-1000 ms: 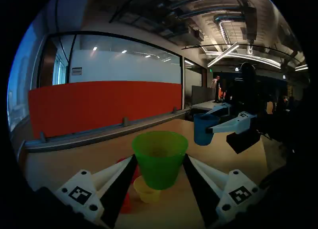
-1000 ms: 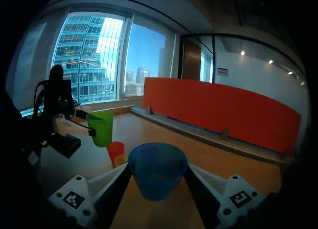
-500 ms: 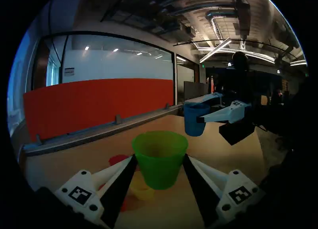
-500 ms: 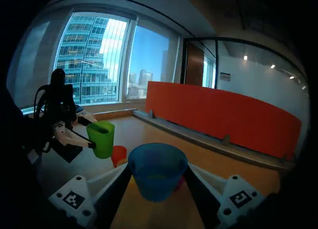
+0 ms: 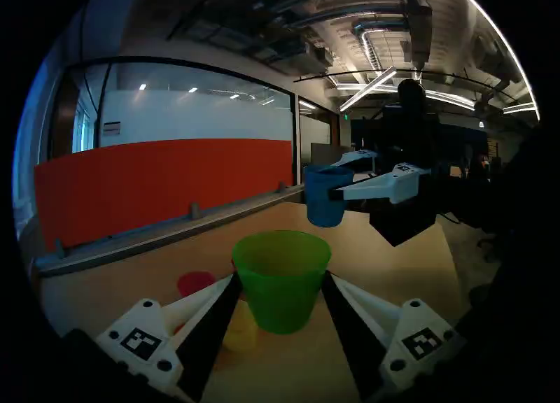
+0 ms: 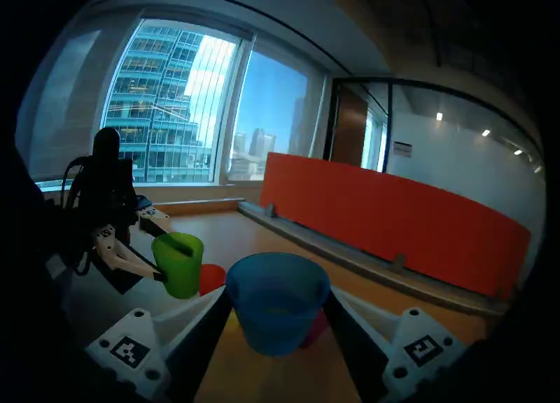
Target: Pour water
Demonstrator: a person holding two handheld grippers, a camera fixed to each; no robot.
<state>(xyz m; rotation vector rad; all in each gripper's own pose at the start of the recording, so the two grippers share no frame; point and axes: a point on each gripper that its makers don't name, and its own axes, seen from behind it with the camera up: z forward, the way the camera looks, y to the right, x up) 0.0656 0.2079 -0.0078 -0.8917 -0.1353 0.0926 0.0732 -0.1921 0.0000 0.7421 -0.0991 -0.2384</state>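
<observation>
Left gripper view: left gripper (image 5: pixel 281 276) has its fingers (image 5: pixel 210 312) pinching the green cup (image 5: pixel 282 298) from both sides. The cup is upright with its rim level, and I can't tell if there's water in it. Under it, on the worktop (image 5: pixel 392 263), sit a yellow cup (image 5: pixel 241 329), partly hidden by the left finger, and a red cup (image 5: pixel 196 283) a bit farther back. Up and right of the green rim is the right gripper (image 5: pixel 334 182), farther off and held in the air. Its fingers are clamped on the blue cup (image 5: pixel 318 203), one on each side. The blue cup is roughly upright, clear of the worktop, and apart from the green cup. An orange partition (image 5: pixel 161 179) runs along the far edge of the worktop.

Right gripper view: right gripper (image 6: pixel 278 294) has both fingers pressed on the blue cup (image 6: pixel 278 319), which sits upright with its mouth open to the camera. The contents are unclear; there's a faint yellowish tint low inside. A reddish object (image 6: pixel 315 327) pokes out from behind the cup's right side, too hidden to identify. At left, the left gripper (image 6: pixel 166 257) grips the green cup (image 6: pixel 178 266), upright and raised. The red cup (image 6: pixel 210 277) sits just beside the green one on the worktop (image 6: pixel 280 382). Behind are a window (image 6: pixel 175 109) and the orange partition (image 6: pixel 392 221).
</observation>
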